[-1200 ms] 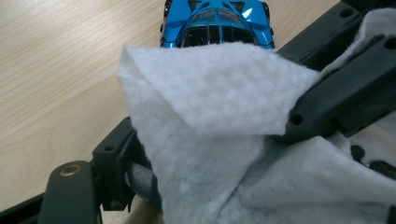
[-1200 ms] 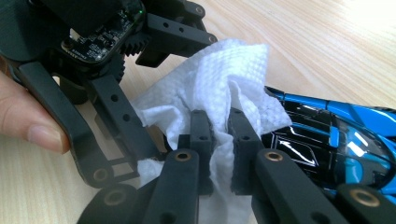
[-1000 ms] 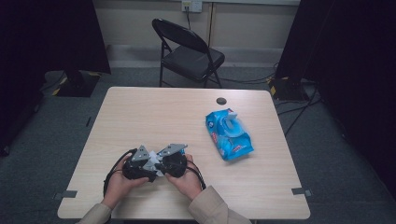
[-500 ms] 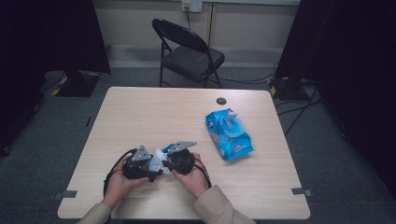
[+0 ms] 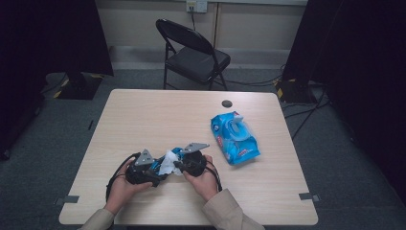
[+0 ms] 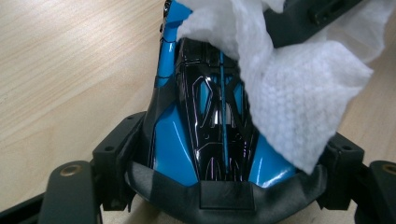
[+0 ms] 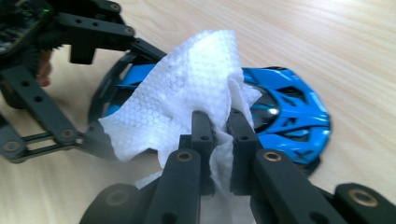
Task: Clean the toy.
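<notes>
Glossy blue-and-black toy car [image 6: 205, 126], long axis running out between the left gripper's [image 5: 143, 171] clamping jaws, while right gripper [image 7: 219, 123] pinches crumpled white wipe [image 7: 187, 88] over it.

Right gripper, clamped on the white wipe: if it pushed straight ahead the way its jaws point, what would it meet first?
Probably the blue toy car: it lies just beyond the wipe that the right gripper pinches. Depth is unclear, but the wipe already drapes over the car.
</notes>
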A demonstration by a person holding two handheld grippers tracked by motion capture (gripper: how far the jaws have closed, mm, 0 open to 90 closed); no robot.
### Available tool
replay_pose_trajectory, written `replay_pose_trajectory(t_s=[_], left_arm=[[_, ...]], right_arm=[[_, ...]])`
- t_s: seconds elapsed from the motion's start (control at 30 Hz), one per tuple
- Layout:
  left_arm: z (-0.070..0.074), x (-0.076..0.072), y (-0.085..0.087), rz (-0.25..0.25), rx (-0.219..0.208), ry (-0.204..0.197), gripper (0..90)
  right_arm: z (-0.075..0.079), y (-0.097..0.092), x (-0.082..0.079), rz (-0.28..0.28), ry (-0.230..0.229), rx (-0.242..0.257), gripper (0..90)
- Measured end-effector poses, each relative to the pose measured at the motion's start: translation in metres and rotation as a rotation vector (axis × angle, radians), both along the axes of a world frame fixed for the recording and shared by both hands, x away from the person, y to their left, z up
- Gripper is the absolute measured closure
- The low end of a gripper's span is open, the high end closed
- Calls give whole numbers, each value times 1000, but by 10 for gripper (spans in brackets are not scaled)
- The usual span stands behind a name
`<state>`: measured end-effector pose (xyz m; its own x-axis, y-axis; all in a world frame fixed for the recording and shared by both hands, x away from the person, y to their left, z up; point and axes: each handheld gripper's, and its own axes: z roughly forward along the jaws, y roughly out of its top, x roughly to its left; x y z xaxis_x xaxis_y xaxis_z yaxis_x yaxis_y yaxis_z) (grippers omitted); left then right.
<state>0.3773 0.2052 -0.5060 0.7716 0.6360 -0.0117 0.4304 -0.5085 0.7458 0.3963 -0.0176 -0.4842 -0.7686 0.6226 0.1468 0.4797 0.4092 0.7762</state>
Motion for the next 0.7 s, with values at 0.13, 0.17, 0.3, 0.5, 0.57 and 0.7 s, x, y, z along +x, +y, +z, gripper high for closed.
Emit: replay_pose_trajectory(t_s=[0.13, 0.17, 0.3, 0.5, 0.57, 0.7], left_arm=[[0, 0, 0, 0, 0, 0, 243], [0, 0, 0, 0, 1, 0, 243], [0, 0, 0, 0, 0, 0, 243], [0, 0, 0, 0, -1, -1, 243], [0, 0, 0, 0, 0, -1, 243], [0, 0, 0, -1, 0, -1, 243]], right_arm=[[0, -4, 4, -15, 10, 15, 848], [0, -4, 4, -19, 5, 11, 847], [-1, -8, 7, -46, -14, 10, 848], [-1, -16, 16, -85, -11, 8, 848], [-3, -21, 21, -109, 13, 30, 850], [-7, -27, 30, -149, 26, 36, 850]])
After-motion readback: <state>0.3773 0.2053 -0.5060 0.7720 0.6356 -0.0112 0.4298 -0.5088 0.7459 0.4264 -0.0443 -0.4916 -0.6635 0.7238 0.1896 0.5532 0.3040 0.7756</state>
